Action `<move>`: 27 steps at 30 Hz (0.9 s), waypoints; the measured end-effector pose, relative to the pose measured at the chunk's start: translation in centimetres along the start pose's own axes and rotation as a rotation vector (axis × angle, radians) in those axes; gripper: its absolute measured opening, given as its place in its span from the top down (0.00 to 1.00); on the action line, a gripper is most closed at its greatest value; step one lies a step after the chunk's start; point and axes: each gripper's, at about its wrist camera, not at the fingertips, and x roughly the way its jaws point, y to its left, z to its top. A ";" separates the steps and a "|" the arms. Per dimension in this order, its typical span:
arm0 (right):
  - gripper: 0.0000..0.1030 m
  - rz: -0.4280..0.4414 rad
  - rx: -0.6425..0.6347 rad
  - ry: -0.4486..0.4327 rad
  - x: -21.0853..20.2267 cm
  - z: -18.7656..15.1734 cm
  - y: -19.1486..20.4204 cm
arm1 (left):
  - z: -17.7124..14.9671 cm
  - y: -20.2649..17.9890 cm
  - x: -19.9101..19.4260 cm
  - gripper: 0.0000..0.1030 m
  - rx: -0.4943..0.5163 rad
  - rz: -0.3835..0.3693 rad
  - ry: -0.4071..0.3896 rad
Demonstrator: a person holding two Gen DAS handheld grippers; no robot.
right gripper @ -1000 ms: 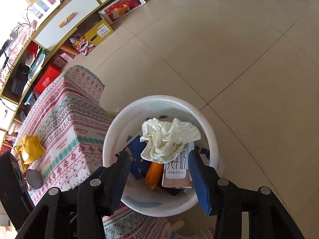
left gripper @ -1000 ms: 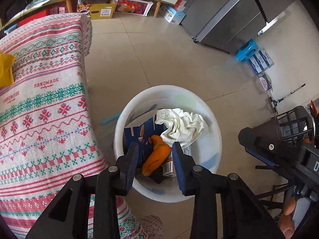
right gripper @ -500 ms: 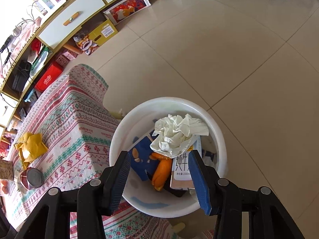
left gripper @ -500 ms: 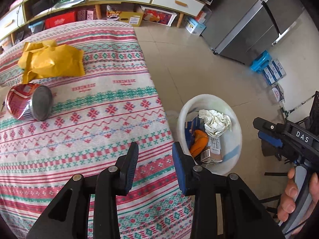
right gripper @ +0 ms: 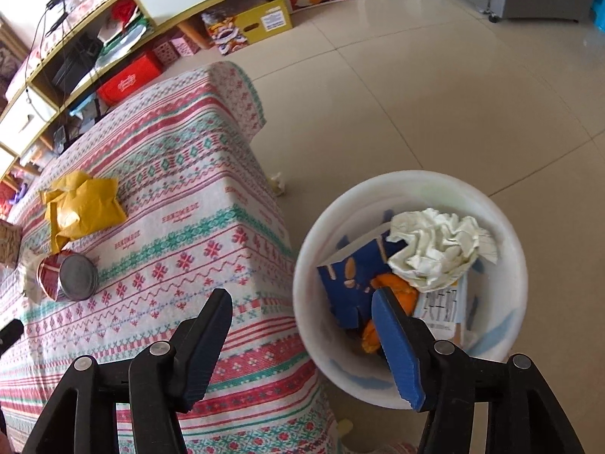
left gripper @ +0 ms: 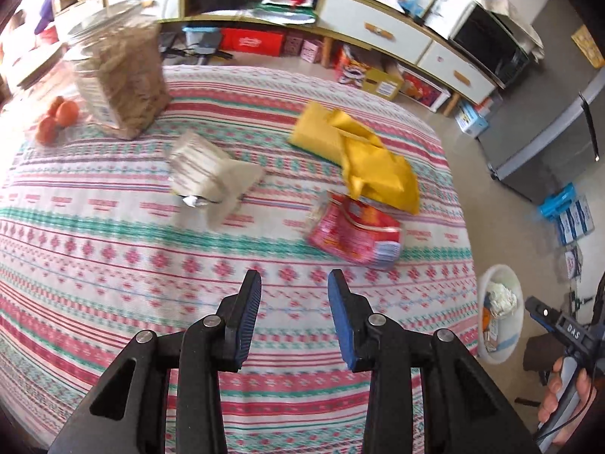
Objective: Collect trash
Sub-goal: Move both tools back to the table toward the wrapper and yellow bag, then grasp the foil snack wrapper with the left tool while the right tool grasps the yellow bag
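While its jaws are opening with nothing between them, the left gripper (left gripper: pixel 294 295) hangs over the table (left gripper: pixel 113 249). The red can (left gripper: pixel 353 235) lies on its side just ahead, a bit to the right. The right gripper (right gripper: pixel 302 321), empty and opening too, is by the white bin (right gripper: pixel 416 185). I think the left one is nearer the can.
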 end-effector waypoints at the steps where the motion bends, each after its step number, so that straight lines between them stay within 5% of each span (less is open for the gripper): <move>1: 0.35 0.013 -0.018 0.005 0.2 -0.1 0.7 | 0.5 1.4 0.0 0.54 -0.023 0.002 0.005; 8: 0.32 0.087 -0.128 0.061 2.8 -0.2 5.8 | 2.1 8.4 1.0 0.51 -0.227 -0.096 0.005; 16: 0.32 0.260 -0.016 0.096 5.7 1.2 9.0 | 3.7 8.4 3.2 0.51 -0.256 -0.137 -0.011; 27: 0.32 0.246 -0.059 0.082 10.4 5.8 14.4 | 6.3 7.8 7.7 0.52 -0.263 -0.123 0.017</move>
